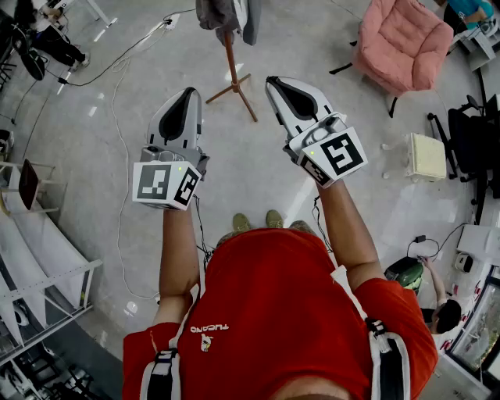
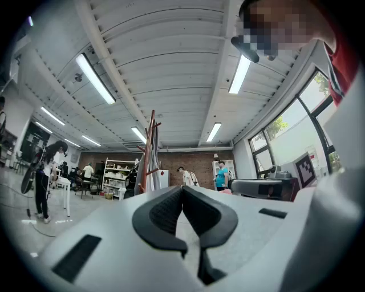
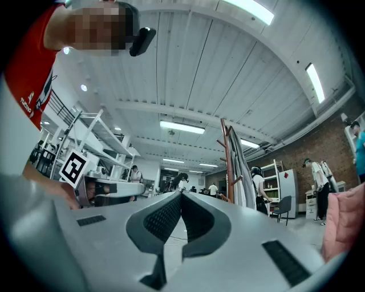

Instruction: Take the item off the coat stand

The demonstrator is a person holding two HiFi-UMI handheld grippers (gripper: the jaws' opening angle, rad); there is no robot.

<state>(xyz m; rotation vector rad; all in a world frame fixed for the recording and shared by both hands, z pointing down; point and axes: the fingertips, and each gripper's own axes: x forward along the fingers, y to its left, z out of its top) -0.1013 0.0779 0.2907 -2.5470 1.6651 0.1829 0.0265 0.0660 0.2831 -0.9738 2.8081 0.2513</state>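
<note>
I judge grey garment (image 1: 212,12) on coat stand (image 1: 231,66) soft, light; pinch fold near hook. Both left claw (image 1: 190,92) and right claw (image 1: 274,81) pressed together, empty.

Head view high above the person, facing steeply down, left and right gripper views low, facing forward and slightly upward, all three sharing the distant reddish-brown wooden coat stand (image 1: 230,62).

Coat stand (image 1: 230,62): brown wood. Garment (image 1: 212,12) on it: grey cloth. Floor (image 1: 258,176): glossy, smooth. Armchair (image 1: 402,43): pink fabric.
</note>
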